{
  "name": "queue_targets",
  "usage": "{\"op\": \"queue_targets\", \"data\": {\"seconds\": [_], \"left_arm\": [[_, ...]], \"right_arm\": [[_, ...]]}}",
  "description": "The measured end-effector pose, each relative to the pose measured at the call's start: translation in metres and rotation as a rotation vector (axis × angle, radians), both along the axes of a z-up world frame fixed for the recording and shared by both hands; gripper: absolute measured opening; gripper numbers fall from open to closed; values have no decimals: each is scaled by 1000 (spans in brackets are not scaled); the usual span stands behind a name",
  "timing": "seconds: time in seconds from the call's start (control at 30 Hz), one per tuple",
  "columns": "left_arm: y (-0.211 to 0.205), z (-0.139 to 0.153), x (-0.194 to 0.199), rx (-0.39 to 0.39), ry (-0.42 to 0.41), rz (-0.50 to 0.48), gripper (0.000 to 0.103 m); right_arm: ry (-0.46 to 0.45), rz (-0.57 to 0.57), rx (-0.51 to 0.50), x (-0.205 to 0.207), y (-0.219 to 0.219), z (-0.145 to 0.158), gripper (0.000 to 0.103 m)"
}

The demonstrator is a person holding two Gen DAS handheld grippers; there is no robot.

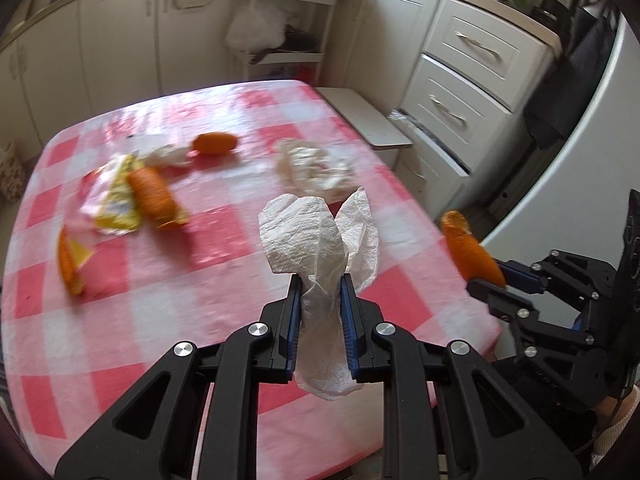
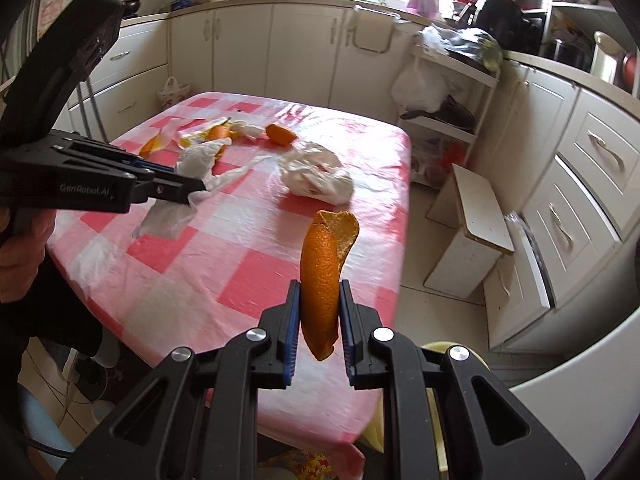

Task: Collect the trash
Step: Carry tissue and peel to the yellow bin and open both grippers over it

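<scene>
Left tongs (image 1: pixel 320 284) clamped on a white paper towel (image 1: pixel 320 236) above the desk (image 1: pixel 224 280) — right tongs (image 2: pixel 320 292) clamped on an upright orange peel (image 2: pixel 326 272); more peels and tissue litter the checked cloth.

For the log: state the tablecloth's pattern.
Pink-and-white checks on the tablecloth, clearest in the right wrist view.

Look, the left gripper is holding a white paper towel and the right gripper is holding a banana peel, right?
Not quite. The left gripper does hold the white paper towel, but the right gripper is shut on an orange peel, not a banana peel. The right wrist view shows it clearly.
</scene>
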State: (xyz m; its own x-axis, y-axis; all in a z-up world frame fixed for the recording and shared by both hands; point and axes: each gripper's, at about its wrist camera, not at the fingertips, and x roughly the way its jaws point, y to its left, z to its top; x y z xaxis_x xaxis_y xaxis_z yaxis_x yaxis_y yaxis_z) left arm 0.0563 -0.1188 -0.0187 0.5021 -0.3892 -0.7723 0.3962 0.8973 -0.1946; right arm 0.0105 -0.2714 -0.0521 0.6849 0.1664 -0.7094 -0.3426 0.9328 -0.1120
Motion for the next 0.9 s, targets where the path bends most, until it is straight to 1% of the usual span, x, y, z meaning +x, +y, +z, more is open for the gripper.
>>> {"op": "queue_targets", "data": {"seconds": [0.27,0.43,0.63,0.9], "left_arm": [[-56,6,-4,-31,-11,-89,18],[-90,-4,-3,-41,17,-121,18],[-138,-15,1,-66,52,-158,18],[-192,-21,10,-80,70,-222,18]], "right_arm": [[39,-123,45,2,-44,-9,19],[91,-229,93,7,-80,-19,19],[145,-337,139,9,-113,-32,19],[187,-399,144,10,-135,-45,19]]}}
